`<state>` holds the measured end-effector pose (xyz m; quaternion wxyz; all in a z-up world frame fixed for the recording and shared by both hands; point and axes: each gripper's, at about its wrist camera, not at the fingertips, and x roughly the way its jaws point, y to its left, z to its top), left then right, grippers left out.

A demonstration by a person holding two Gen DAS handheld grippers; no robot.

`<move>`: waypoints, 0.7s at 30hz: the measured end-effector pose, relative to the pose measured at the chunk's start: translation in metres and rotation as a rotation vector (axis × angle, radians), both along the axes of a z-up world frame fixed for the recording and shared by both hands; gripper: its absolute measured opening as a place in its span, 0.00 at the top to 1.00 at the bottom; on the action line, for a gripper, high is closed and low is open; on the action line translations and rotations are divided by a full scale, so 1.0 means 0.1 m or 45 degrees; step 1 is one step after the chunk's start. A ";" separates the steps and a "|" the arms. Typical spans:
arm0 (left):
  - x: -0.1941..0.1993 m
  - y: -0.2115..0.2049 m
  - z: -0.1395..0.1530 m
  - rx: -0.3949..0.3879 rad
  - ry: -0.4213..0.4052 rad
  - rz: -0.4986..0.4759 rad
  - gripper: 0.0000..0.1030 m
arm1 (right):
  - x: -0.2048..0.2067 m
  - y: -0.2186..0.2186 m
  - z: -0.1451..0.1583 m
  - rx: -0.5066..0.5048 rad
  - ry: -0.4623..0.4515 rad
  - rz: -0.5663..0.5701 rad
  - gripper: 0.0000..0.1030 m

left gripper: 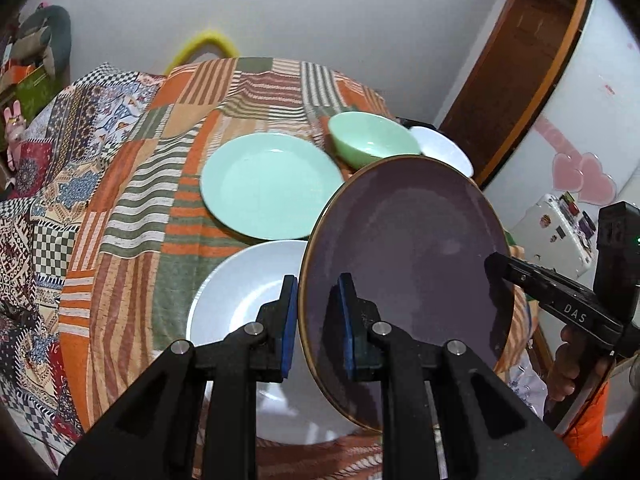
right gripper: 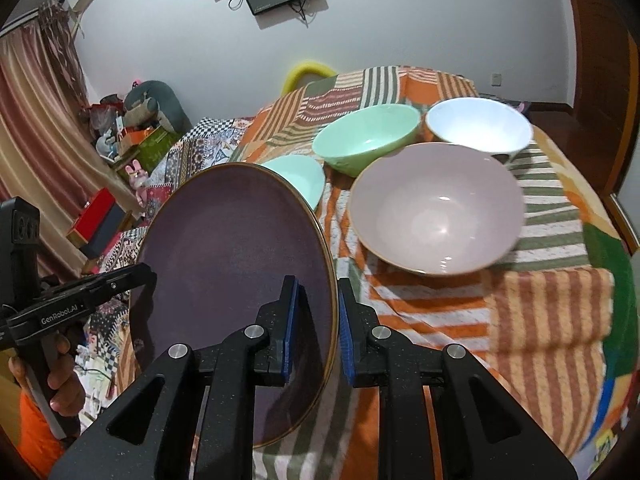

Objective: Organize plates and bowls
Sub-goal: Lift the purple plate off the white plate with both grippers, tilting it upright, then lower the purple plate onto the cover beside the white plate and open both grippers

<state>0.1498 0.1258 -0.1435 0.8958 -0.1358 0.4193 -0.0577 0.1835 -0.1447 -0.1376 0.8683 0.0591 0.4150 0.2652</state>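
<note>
Purple plate [left gripper: 404,248] clamped at opposite rims by both grippers' fingers.
Left gripper [left gripper: 318,316] and right gripper [right gripper: 318,320] gripped it, tilted; only the right view showed a pink bowl [right gripper: 436,208].

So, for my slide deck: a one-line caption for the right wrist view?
Both grippers, right gripper and left gripper, clamp a tilted purple plate above the patchwork cloth.
</note>
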 end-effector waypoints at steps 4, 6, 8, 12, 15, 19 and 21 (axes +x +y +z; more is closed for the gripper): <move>-0.04 -0.21 0.06 0.014 -0.003 -0.037 0.82 | -0.06 -0.17 0.01 0.001 -0.007 -0.027 0.83; -0.05 -0.31 0.05 0.049 -0.013 -0.066 0.82 | -0.10 -0.24 0.01 0.000 -0.008 -0.041 0.82; -0.05 -0.41 0.03 0.055 -0.001 -0.080 0.82 | -0.13 -0.32 -0.01 -0.008 -0.011 -0.055 0.82; -0.02 -0.59 -0.06 0.048 0.037 -0.118 0.82 | -0.17 -0.50 -0.09 -0.014 0.008 -0.089 0.82; 0.04 -0.70 -0.14 0.051 0.070 -0.143 0.82 | -0.20 -0.61 -0.15 -0.017 0.026 -0.113 0.82; 0.10 -0.86 -0.25 0.052 0.108 -0.174 0.82 | -0.21 -0.75 -0.24 -0.022 0.053 -0.140 0.82; 0.14 -0.93 -0.31 0.048 0.131 -0.184 0.82 | -0.22 -0.80 -0.27 -0.021 0.067 -0.155 0.81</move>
